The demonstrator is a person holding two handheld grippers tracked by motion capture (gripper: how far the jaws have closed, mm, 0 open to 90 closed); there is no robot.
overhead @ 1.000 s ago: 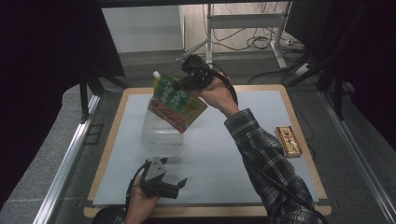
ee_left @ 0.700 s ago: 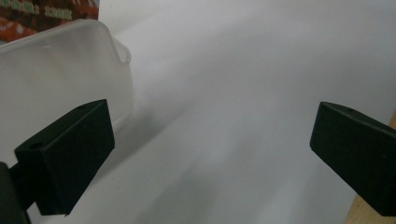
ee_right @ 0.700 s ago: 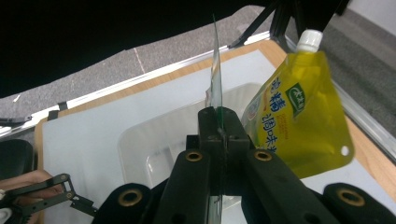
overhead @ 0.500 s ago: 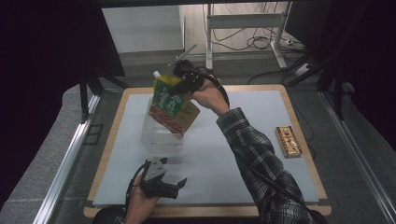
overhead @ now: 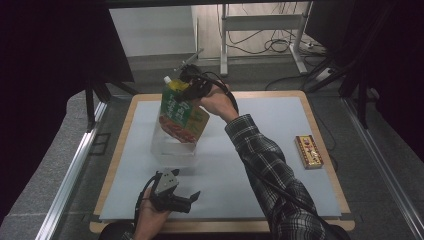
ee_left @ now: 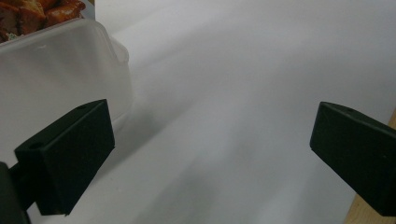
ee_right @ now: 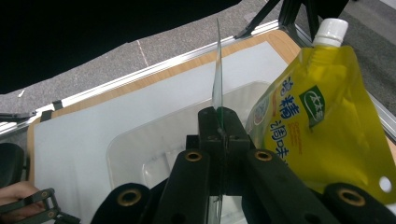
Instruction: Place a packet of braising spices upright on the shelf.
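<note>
While the right hand-held gripper [overhead: 192, 86] stays clenched on the edge of the yellow-green spouted plastic pouch [overhead: 181, 112], that pouch hangs upright, spout topmost, its base dipping into the clear plastic tub [overhead: 172, 147] directly below. Nearer the person, the left hand-held gripper [overhead: 192, 199] waits released over the white worktop [overhead: 260, 170].

The pouch [overhead: 181, 107] stands in the tub [overhead: 172, 145] at the mat's [overhead: 260, 130] far left, the packet [overhead: 308, 151] well right.
</note>
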